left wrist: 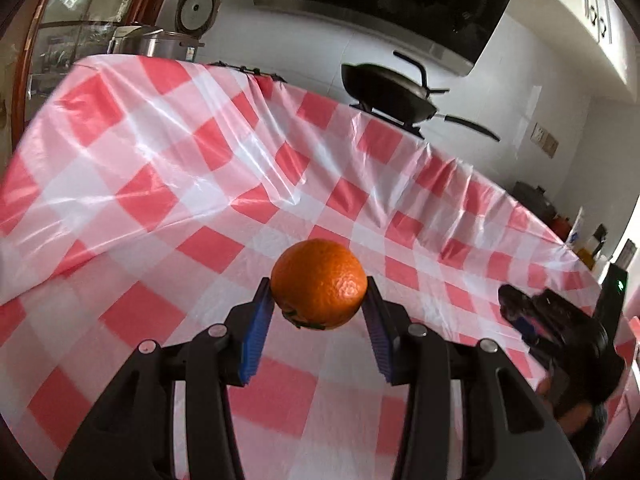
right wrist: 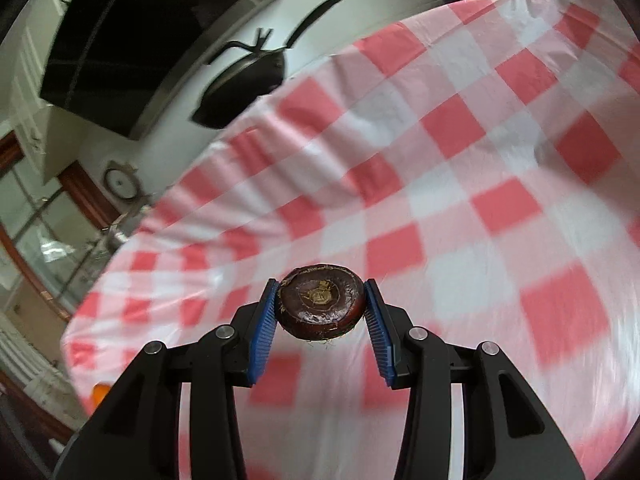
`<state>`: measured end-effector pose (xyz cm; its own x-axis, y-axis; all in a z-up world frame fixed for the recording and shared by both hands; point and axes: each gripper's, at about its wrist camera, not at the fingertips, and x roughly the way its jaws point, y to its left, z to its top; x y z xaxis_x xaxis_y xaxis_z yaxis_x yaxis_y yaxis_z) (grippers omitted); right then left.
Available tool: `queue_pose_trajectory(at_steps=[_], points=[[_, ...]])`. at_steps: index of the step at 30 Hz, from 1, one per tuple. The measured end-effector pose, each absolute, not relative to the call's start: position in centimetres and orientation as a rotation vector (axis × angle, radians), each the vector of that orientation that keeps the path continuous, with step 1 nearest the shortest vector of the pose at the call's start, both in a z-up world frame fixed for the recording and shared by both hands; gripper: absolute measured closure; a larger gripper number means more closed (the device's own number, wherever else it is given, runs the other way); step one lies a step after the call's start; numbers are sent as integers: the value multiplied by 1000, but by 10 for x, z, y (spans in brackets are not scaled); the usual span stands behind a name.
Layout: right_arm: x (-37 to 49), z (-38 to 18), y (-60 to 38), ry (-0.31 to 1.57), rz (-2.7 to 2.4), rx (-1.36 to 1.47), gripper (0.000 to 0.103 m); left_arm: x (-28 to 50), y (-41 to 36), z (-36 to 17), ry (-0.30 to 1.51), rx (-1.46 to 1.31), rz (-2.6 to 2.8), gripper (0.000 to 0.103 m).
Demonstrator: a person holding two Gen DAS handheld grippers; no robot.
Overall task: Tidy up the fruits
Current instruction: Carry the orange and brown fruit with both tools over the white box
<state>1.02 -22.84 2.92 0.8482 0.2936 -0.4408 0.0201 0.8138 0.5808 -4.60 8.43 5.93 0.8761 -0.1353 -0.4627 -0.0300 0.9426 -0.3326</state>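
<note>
An orange (left wrist: 319,283) hangs above the checked cloth, with my left gripper (left wrist: 319,292) shut on it, both blue pads pressed to its sides. In the right wrist view my right gripper (right wrist: 320,300) is shut on a flat, dark brown round fruit (right wrist: 322,301), perhaps a water chestnut, also held clear of the cloth. That gripper (left wrist: 524,316) shows as a dark blurred shape at the lower right of the left wrist view, with a hand (left wrist: 576,412) below it.
A red-and-white checked plastic cloth (left wrist: 168,184) covers the table. Behind its far edge stand a black wok (left wrist: 386,94) on a stove, a range hood (left wrist: 380,4) and a steel rice cooker (left wrist: 156,44). An orange object (right wrist: 100,394) peeks past the cloth's left edge.
</note>
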Motion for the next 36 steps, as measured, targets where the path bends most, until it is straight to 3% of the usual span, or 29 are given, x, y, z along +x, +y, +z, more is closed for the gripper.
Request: queue_pose_trajectory(at_steps=[16,36], points=[[-122,46,-66,655,523,284,61,-178,173,54,502,-261,60,58],[-201,32,70,714,772,-102,61,-272,274,35,504,-212,263,58]])
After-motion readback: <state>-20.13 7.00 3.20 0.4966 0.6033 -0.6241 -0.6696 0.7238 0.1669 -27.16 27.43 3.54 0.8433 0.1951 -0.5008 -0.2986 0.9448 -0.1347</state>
